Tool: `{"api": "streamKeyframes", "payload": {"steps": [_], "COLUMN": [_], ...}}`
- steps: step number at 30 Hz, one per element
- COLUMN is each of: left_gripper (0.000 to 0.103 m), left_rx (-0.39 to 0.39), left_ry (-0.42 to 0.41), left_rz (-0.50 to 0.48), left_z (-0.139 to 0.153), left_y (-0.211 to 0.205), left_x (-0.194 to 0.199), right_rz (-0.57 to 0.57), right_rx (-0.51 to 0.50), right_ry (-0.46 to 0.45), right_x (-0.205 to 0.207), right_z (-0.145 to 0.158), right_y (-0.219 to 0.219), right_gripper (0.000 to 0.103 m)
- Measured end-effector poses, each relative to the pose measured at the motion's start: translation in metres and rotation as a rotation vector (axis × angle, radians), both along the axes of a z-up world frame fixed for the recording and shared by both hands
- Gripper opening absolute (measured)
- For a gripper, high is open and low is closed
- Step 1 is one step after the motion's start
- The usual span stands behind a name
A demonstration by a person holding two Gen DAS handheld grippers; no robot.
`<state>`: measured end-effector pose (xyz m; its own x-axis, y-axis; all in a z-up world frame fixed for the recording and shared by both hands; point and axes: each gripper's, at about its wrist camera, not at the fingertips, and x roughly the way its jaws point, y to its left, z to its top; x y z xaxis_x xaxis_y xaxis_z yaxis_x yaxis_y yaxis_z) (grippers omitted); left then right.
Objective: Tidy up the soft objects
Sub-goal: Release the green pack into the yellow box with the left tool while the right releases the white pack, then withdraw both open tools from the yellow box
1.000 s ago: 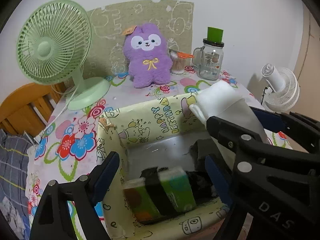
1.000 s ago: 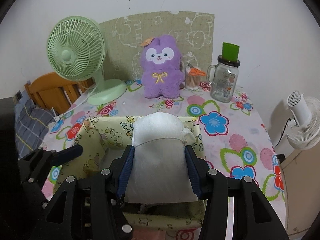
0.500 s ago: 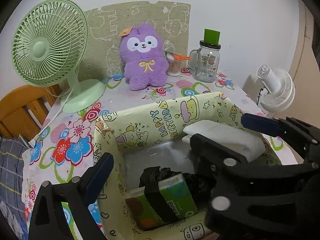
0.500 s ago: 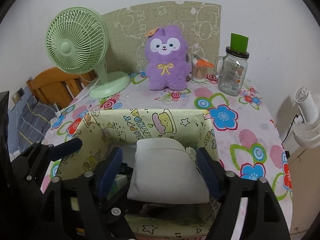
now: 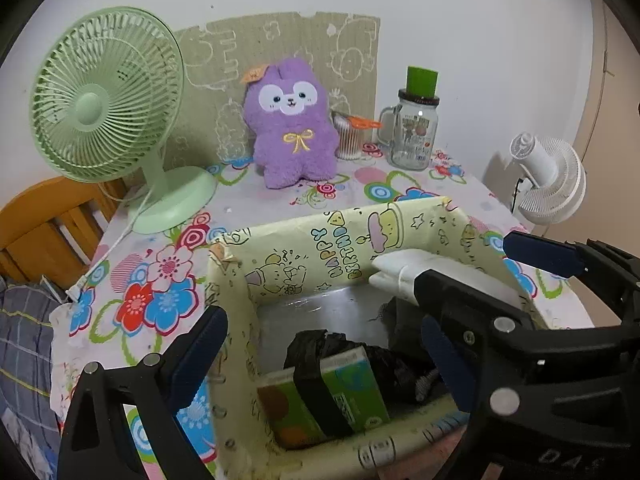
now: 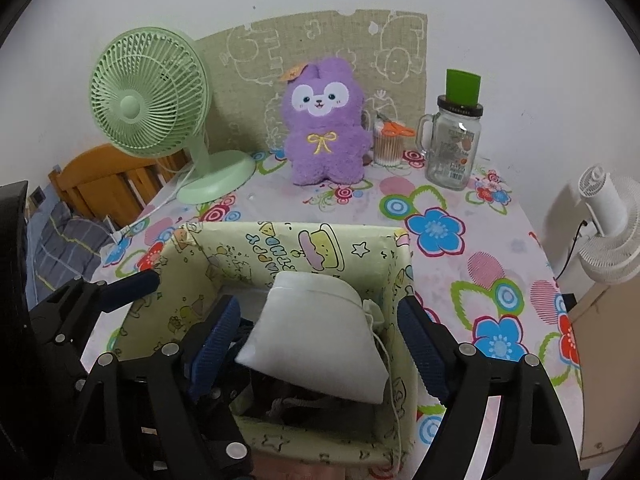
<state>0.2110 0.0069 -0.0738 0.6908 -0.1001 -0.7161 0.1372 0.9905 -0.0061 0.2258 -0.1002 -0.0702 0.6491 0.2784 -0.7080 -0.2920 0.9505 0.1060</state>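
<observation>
A white soft pouch lies in the right side of the yellow cartoon-print box, free of the fingers. My right gripper is open, its jaws apart on either side of the pouch. My left gripper is open and empty over the box; the pouch shows past its right finger. Inside the box lie a green tissue pack with a black band and dark cloth. A purple plush toy sits upright at the table's back.
A green desk fan stands back left, its cord trailing off the table. A glass jar with green lid and a cotton-swab cup with orange scissors stand back right. A white fan is beyond the right edge. A wooden chair is at left.
My right gripper lowered the white pouch into the box and opened, letting it go. The pouch now rests in the box. The left gripper stayed open over the box.
</observation>
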Motion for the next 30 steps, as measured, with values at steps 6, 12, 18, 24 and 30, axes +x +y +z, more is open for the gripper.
{"api": "streamKeyframes", "payload": {"steps": [6, 12, 18, 24, 30], "left_gripper": [0.099, 0.101, 0.102, 0.102, 0.102], "left_rx": [-0.007, 0.003, -0.003, -0.006, -0.014], "left_ry": [-0.019, -0.049, -0.071, -0.085, -0.096], "left_rz": [-0.004, -0.020, -0.023, -0.019, -0.013], "left_z": [0.013, 0.024, 0.032, 0.037, 0.040], "left_y": [-0.003, -0.011, -0.015, -0.016, -0.014], "left_x": [-0.021, -0.043, -0.063, -0.082, -0.098], "right_rz": [-0.009, -0.013, -0.027, -0.028, -0.026], "right_rx": [0.000, -0.001, -0.001, -0.002, -0.009], "right_ry": [-0.032, -0.063, -0.092, -0.110, -0.122], "right_x": [-0.018, -0.042, -0.063, -0.080, -0.097], "right_z": [0.013, 0.024, 0.034, 0.039, 0.043], "right_y": [-0.005, -0.011, -0.017, -0.022, -0.023], "right_gripper": [0.086, 0.088, 0.093, 0.096, 0.097]}}
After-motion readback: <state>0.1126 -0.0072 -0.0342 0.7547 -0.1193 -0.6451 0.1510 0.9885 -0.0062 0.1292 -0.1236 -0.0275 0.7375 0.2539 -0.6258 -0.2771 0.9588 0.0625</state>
